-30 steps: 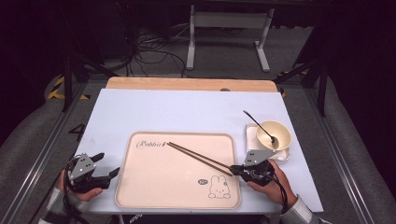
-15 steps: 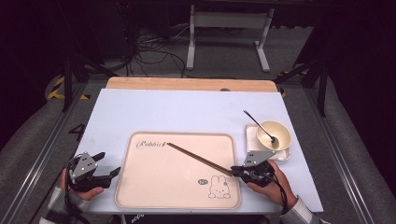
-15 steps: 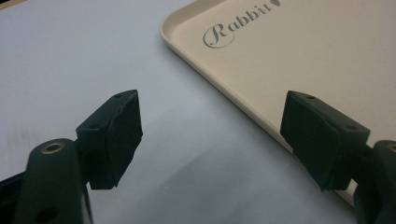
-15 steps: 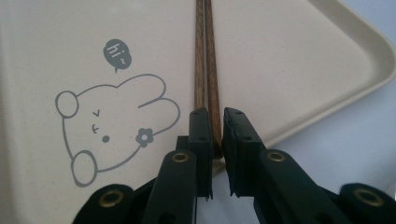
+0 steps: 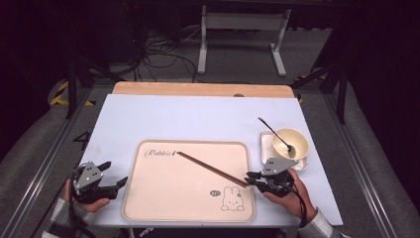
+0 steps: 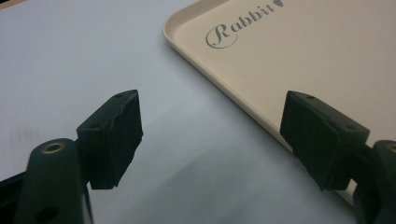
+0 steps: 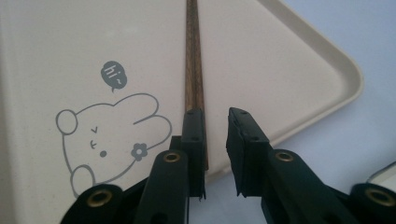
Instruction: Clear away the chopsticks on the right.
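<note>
A pair of brown chopsticks lies slantwise on the cream rabbit tray. Their near end points at my right gripper, which rests at the tray's right edge. In the right gripper view the chopsticks run along the inner face of one jaw of my right gripper. The other pad stands clear of them. These jaws have just been opening, with the chopstick ends in the gap on the tray. My left gripper sits on the table left of the tray, open wide and holding nothing.
A cream bowl with a dark spoon in it stands on a small white dish just behind my right hand. The tray's left rim lies close by my left gripper. The light blue table runs far back.
The chopsticks looked slightly splayed a second ago and now lie close together on the tray. Both hands have stayed where they were.
</note>
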`<state>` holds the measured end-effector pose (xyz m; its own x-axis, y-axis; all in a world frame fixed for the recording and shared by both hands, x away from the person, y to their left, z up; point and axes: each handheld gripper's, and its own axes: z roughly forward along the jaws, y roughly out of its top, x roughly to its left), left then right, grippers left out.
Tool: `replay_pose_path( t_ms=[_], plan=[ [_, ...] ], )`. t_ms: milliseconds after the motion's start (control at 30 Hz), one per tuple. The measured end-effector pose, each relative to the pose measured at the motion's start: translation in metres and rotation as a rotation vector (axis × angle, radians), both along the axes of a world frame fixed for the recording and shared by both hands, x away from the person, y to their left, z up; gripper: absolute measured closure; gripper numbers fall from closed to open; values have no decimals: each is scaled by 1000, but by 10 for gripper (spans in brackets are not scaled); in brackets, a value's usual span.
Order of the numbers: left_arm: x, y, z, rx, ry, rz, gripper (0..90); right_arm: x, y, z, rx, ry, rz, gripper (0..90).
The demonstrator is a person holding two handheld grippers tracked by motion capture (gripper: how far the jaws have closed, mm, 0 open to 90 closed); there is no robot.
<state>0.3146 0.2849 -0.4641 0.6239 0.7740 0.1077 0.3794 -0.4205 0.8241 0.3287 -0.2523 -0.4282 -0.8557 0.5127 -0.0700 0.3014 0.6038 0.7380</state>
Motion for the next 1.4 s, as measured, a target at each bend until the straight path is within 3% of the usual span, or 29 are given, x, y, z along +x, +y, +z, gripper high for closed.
replay_pose_path(
  t_ms=[300, 800, 967, 1100, 1400],
  plan=[
    [1, -1, -1, 1, 6, -4, 220, -2, -10, 15, 42, -61, -33, 711],
    [1, -1, 0, -2, 7, -2, 221, 2, -43, 48, 110, -170, -159, 635],
    [1, -2, 1, -2, 6, -7, 221, 6, -51, 54, 124, -181, -185, 632],
    [2, -1, 1, 0, 3, -4, 217, 10, -56, 57, 107, -198, -210, 626],
    [1, -1, 2, 1, -5, 3, 219, 20, -64, 57, 125, -178, -249, 610]
  ],
)
